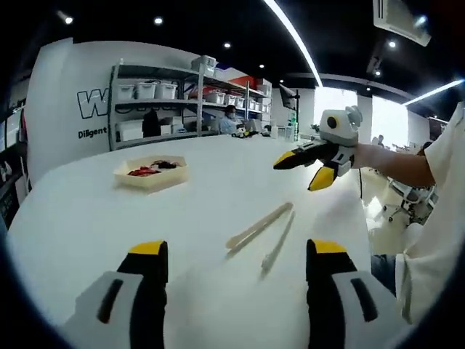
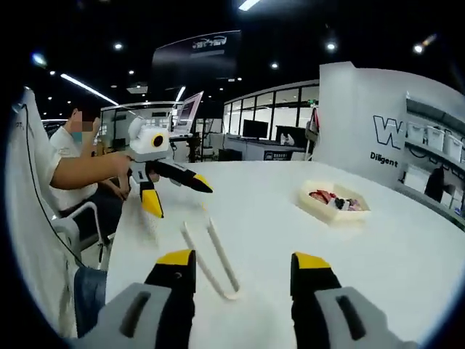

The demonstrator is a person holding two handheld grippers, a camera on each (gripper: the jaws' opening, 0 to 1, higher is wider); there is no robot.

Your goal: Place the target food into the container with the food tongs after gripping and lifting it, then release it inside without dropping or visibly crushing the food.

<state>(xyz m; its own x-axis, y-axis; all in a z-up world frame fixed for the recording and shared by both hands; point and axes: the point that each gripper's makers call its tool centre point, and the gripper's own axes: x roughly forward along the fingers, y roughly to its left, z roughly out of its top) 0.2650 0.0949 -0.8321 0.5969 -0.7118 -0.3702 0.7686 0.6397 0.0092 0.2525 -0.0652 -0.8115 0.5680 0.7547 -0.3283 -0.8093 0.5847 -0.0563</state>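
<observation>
Pale food tongs (image 1: 258, 227) (image 2: 222, 254) lie on the white table (image 1: 87, 218), untouched, between both grippers. A shallow cream container (image 1: 151, 173) (image 2: 334, 202) with red and dark food pieces sits farther off. My left gripper (image 1: 238, 251) is open above the table just short of the tongs, nothing between its jaws. My right gripper (image 2: 243, 260) is also open and holds nothing, close to the tongs' joined end. Each gripper appears in the other's view, held in a hand above the table: the right gripper (image 1: 295, 175) and the left gripper (image 2: 182, 202), both with jaws apart.
Metal shelves with white bins (image 1: 182, 94) stand against the back wall. The person holding the grippers sits at the table's edge in a white shirt (image 2: 43, 189), by a chair (image 2: 80, 225). Another person (image 1: 231, 120) sits far behind. Desks and screens (image 2: 254, 131) lie beyond.
</observation>
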